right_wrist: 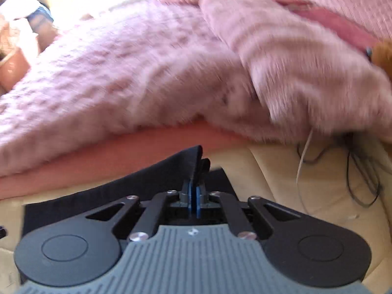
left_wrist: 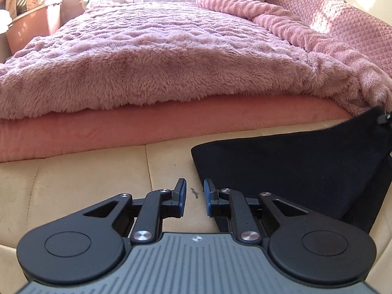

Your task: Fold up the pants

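Black pants [left_wrist: 294,171] lie partly folded; my right claw [right_wrist: 195,196] grips an edge, my left claw [left_wrist: 194,196] is released, empty.

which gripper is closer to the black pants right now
Right. The right gripper is shut on a raised edge of the black pants, so it touches them. The left gripper is open over the cream cushion, just beside the pants' corner, holding nothing.
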Motion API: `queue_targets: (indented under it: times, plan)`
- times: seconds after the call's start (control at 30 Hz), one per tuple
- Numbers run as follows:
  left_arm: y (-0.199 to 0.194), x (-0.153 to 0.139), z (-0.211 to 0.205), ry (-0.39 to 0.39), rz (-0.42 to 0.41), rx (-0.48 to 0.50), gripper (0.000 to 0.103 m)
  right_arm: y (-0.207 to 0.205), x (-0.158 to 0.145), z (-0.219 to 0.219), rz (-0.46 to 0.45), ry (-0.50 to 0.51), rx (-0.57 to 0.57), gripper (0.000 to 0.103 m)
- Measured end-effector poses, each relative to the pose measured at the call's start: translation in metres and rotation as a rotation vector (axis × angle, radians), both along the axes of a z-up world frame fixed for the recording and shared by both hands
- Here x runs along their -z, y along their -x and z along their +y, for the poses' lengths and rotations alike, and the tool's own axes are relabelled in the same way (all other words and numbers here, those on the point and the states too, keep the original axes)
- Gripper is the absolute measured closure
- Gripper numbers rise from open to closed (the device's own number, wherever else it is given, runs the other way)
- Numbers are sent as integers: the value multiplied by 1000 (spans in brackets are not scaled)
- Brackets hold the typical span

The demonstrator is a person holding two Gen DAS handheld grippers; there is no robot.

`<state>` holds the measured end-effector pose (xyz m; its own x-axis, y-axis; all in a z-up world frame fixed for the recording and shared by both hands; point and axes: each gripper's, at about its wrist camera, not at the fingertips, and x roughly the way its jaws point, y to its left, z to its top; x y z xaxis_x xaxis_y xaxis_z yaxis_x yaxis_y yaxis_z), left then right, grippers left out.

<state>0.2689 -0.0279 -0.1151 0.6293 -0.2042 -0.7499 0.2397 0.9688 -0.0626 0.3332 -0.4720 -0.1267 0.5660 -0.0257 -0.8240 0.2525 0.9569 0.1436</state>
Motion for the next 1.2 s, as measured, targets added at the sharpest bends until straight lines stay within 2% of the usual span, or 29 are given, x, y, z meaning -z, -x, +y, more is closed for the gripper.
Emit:
queue_targets:
  times: [0.07,0.13,0.2,0.33,0.4,0.47,0.53,0.6,0.63,0.67,0.7,0.77,0.8,0.87,0.97,1.0,1.07,1.17,1.2]
  plan:
    - [-2,4,-3,0,4,0,86,-6,24,0,11,38,23,103]
    - [-6,7,-6,1,7,3,86,-9,37,0,-6,77,27,103]
    - [-13,10,-10,-2,10,8,86,-14,45,2,-21,120,22,103]
    - [-28,17,-20,9,-1,13,86,-17,60,8,0,281,-32,103]
    - [-36,26,-24,-13,9,10,86,-16,62,2,-1,313,13,97]
    - [-43,35,-21,-45,19,-14,85,-11,57,-6,-6,308,43,96]
    - [-47,35,-12,-29,7,-54,85,-1,47,-8,-28,309,32,96]
    - [-48,29,2,21,-10,-112,85,13,35,-6,-66,273,10,95]
    - [-46,25,10,56,-20,-139,85,22,28,-4,-93,247,3,91]
    - [-45,21,17,98,-29,-159,85,36,23,-2,-118,221,-2,83]
    - [-43,18,22,140,-33,-169,85,44,19,0,-142,198,-7,81]
    - [-43,12,25,213,-41,-143,85,55,17,7,-180,154,-36,82]
    - [-43,11,20,213,-45,-114,85,56,18,12,-185,144,-51,83]
    - [-46,14,-1,142,-48,-54,85,55,24,21,-174,170,-88,91]
    - [-52,33,-24,49,-25,-18,85,45,42,19,-141,183,-62,92]
    - [-56,41,-26,29,0,-18,85,44,48,16,-122,170,-46,92]
    - [-57,46,-27,-8,-15,-2,83,44,60,11,-91,155,-30,97]
    - [-52,40,-22,-49,-9,-36,83,50,55,18,-100,178,-27,96]
    - [-49,37,-17,-38,-3,-40,83,53,51,24,-109,189,-35,95]
